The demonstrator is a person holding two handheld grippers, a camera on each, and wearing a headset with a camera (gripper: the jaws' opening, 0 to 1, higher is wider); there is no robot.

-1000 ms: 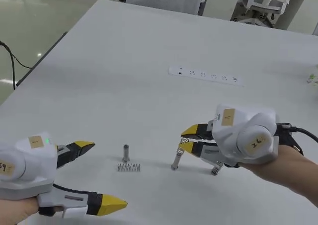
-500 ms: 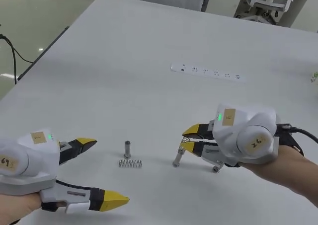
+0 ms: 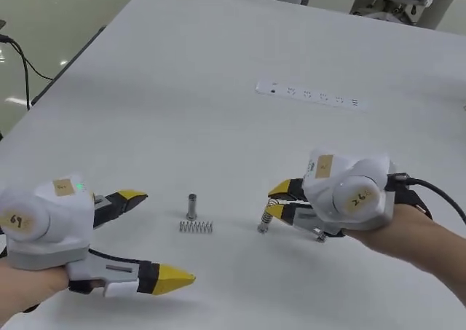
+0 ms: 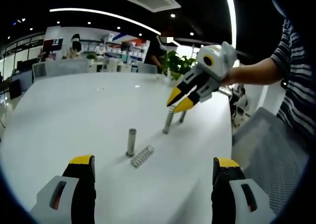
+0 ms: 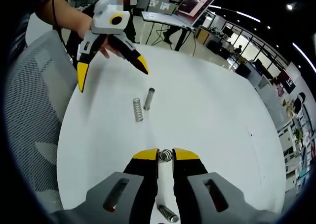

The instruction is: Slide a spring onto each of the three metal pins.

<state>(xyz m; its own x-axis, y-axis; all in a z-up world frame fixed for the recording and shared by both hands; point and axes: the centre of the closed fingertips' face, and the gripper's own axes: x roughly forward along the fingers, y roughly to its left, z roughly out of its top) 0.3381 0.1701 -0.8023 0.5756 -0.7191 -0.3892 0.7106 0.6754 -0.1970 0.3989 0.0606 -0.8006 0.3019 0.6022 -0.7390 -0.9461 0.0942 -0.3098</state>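
A bare metal pin stands on the white table, with a loose spring lying just in front of it. My right gripper is shut on a spring at the top of the middle pin. A third pin with a spring on it is mostly hidden under that gripper. My left gripper hovers open at the lower left, short of the bare pin and the loose spring, with nothing between its fingers.
A white power strip lies farther back on the table. A black cable hangs off the table's left edge. Chairs and desks stand beyond the far edge.
The head camera has shifted, so the table sits a little differently in view. My right gripper stays shut on the spring at the middle pin, perhaps slightly lower. The left gripper stays open.
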